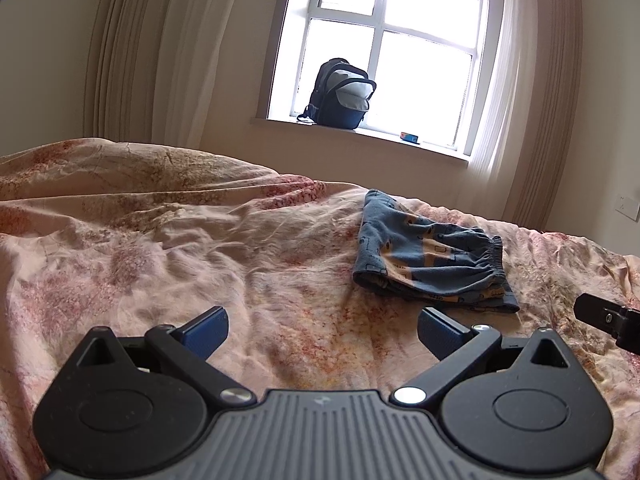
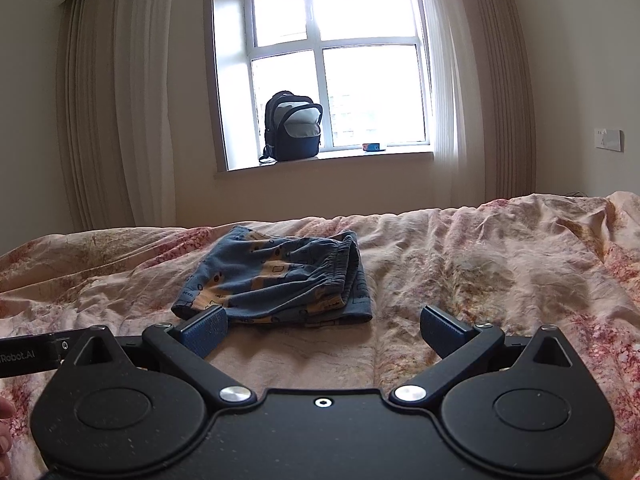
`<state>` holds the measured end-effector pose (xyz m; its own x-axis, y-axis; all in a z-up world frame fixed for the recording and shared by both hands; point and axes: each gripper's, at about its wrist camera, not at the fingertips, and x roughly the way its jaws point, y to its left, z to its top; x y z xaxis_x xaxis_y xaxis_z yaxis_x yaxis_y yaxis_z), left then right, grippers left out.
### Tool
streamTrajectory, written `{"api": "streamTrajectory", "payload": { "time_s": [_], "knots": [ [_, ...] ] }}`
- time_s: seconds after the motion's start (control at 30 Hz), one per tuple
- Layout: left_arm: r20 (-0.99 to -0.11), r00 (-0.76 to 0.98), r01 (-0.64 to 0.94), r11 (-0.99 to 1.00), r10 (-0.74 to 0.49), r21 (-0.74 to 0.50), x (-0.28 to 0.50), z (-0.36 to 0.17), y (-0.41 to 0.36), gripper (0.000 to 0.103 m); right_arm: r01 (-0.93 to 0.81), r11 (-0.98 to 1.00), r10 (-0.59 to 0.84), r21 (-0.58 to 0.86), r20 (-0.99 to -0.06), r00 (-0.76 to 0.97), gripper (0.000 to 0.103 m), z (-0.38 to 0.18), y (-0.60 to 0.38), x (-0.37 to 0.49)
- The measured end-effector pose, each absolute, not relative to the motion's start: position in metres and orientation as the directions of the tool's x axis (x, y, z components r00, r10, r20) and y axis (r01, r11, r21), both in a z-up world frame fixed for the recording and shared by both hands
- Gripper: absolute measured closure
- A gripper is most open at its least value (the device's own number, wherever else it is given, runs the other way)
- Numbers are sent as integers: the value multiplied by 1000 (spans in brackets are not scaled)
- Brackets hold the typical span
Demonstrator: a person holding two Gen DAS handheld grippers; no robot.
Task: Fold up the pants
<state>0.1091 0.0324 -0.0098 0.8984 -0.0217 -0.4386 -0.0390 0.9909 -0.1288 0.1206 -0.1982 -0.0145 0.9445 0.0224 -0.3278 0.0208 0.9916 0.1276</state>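
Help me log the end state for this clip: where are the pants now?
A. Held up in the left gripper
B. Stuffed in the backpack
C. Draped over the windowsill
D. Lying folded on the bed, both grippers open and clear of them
D: the pants lie in a folded stack on the bed, with the left gripper and right gripper open and empty.

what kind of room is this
Most likely a bedroom in a home. A bed with a rumpled floral bedspread fills the foreground with folded blue pants on it, long curtains frame the window, and a backpack sits on the sill.
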Motion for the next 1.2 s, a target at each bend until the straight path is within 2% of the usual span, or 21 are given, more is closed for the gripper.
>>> {"api": "streamTrajectory", "payload": {
  "time_s": [1.2],
  "knots": [
    [-429,903,-35,994,-12,-103,109,-9,33,0,20,993,18,114,-324,946,1,-14,-198,119]
  ]
}}
